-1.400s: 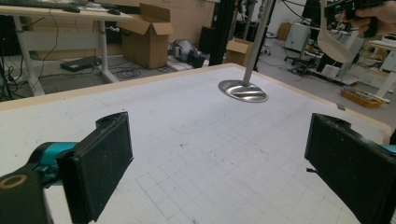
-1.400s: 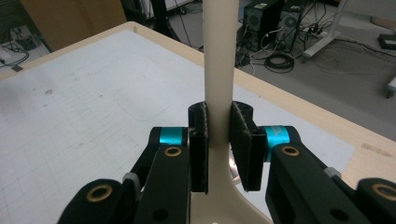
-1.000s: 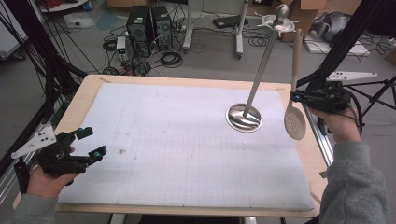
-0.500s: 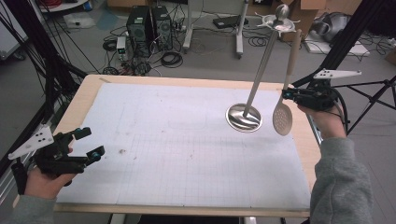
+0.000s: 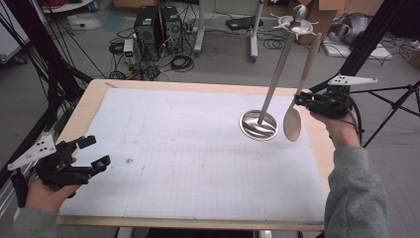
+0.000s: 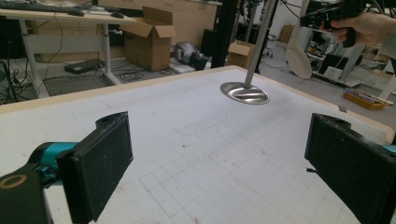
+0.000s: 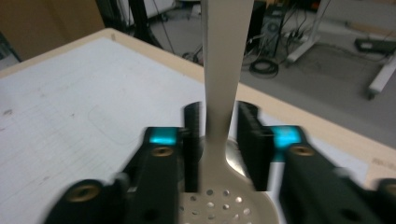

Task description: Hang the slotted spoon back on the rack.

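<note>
Even, soft indoor light from overhead; shadows on the bench [image 5: 198,148] faint. Small glare on the metal stand base [image 5: 258,125]. High view sharp, far corners darker. Left gripper view clear, edges slightly stretched. Right gripper view blurred: right hand-held gripper [image 7: 219,135] and slotted spoon [image 7: 224,93] soft, bkgd out of focus.

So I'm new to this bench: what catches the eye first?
A slotted spoon hangs bowl-down at the table's right edge, its neck between the right gripper's jaws, which have just been opening and show a gap on one side. Beside it a steel stand rises from a round base.
</note>
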